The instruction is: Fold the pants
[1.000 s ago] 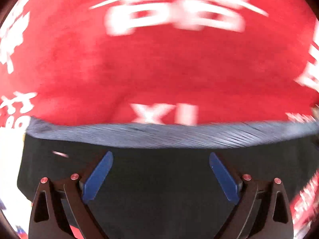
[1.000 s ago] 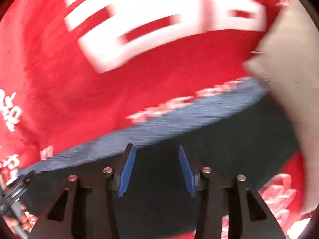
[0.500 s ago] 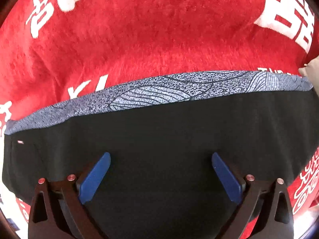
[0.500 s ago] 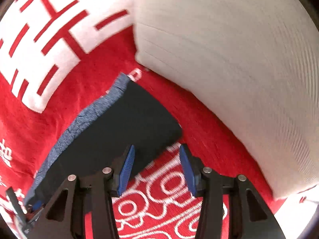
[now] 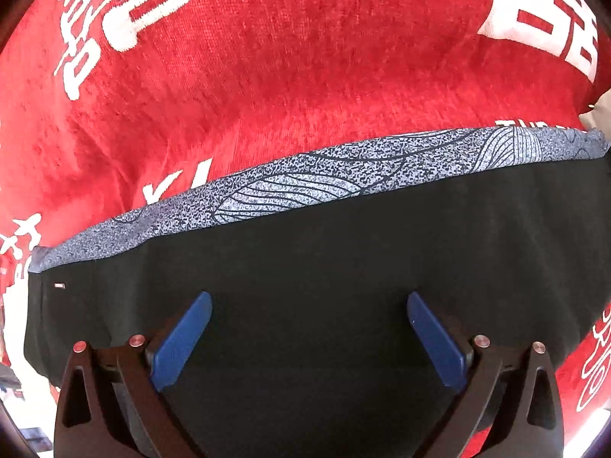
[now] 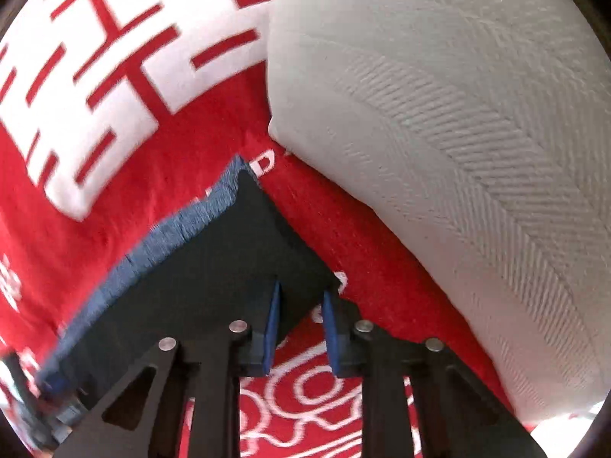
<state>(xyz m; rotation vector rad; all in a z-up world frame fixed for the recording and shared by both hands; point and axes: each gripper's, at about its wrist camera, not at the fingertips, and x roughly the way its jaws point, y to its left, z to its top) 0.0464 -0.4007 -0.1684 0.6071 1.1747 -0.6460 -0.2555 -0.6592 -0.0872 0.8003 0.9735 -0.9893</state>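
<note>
Covering surface: red blanket [image 5: 305, 76] w/ white print; white pillow [image 6: 458, 114] beside.

Red blanket [image 5: 305, 76]: large white characters (cropped, distorted), letters "XI" partly visible; nothing fully legible.

Both wrist cameras are looking steeply down, close above the pants [image 5: 305, 267]. The left view is sitting over the pants' middle, facing along the left gripper [image 5: 307, 309] toward the grey patterned edge. The right view is hanging over the pants' [image 6: 214, 274] corner beside the pale cushion [image 6: 439, 133]. Both views are sharing the pants and the red blanket [image 5: 286, 68] beneath.
</note>
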